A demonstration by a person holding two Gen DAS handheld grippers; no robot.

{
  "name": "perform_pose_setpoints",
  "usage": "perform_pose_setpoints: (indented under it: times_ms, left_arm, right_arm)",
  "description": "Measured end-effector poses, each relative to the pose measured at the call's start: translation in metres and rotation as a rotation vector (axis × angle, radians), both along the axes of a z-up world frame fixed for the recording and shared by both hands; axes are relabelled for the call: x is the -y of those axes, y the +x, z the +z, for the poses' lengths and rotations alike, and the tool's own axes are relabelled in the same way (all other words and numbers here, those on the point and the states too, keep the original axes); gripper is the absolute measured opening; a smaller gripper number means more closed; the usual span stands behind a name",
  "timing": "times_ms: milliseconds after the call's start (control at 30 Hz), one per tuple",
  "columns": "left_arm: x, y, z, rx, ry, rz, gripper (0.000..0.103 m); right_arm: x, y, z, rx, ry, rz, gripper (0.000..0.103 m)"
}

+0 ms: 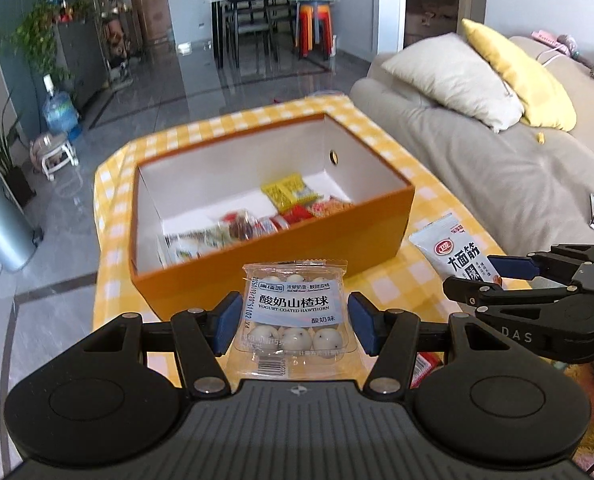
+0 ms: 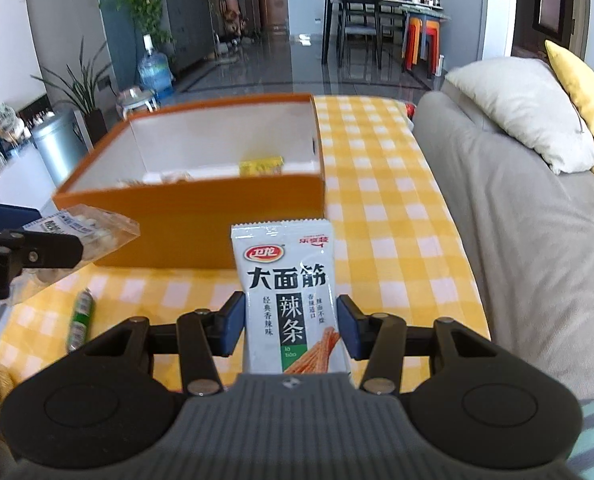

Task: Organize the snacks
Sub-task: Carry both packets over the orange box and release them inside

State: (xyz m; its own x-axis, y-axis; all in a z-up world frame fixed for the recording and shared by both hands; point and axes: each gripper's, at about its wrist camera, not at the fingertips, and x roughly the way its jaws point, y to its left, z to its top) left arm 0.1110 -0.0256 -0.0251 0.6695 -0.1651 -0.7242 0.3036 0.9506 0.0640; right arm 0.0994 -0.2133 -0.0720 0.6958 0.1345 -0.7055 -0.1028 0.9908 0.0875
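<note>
My left gripper is shut on a clear pack of yogurt-coated hawthorn balls, held above the table in front of the orange box. My right gripper is shut on a white spicy gluten strip packet, also lifted off the table. The orange box stands open, white inside, with several snack packs on its floor. The right wrist view has the left gripper and its pack at the left edge. The left wrist view has the right gripper's white packet at the right.
A yellow checked tablecloth covers the table. A green candy roll lies on it near the front left, and a red wrapper shows under my left gripper. A grey sofa with cushions runs along the right side.
</note>
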Motion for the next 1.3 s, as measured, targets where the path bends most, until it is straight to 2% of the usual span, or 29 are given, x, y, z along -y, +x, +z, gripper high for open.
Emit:
perform_pose_setpoints:
  times_ms: [267,500,633,800,1033,1300]
  left_arm:
    - [-0.010,0.021,0.021,0.053,0.018,-0.025,0.066]
    - [-0.021,0.054,0.035,0.092,0.041,-0.026,0.066]
    - [-0.024,0.075,0.033,0.088,0.089,-0.027,0.066]
    - [-0.026,0.102,0.021,0.078,0.159,-0.073,0.066]
    - [-0.020,0.137,-0.011,0.044,0.300,-0.158,0.066]
    - [-0.026,0.174,-0.036,-0.043,0.334,-0.188,0.067]
  right_arm:
    - [0.001,0.014,0.031,0.038,0.085,0.005,0.047]
    - [-0.006,0.051,0.059,0.084,0.136,0.044,0.047]
    - [-0.016,0.078,0.065,0.077,0.165,0.082,0.047]
    - [-0.030,0.115,0.064,0.033,0.186,0.117,0.047]
    - [-0.046,0.174,0.042,-0.086,0.217,0.127,0.047]
    - [-0.075,0.234,0.012,-0.214,0.184,0.171,0.047]
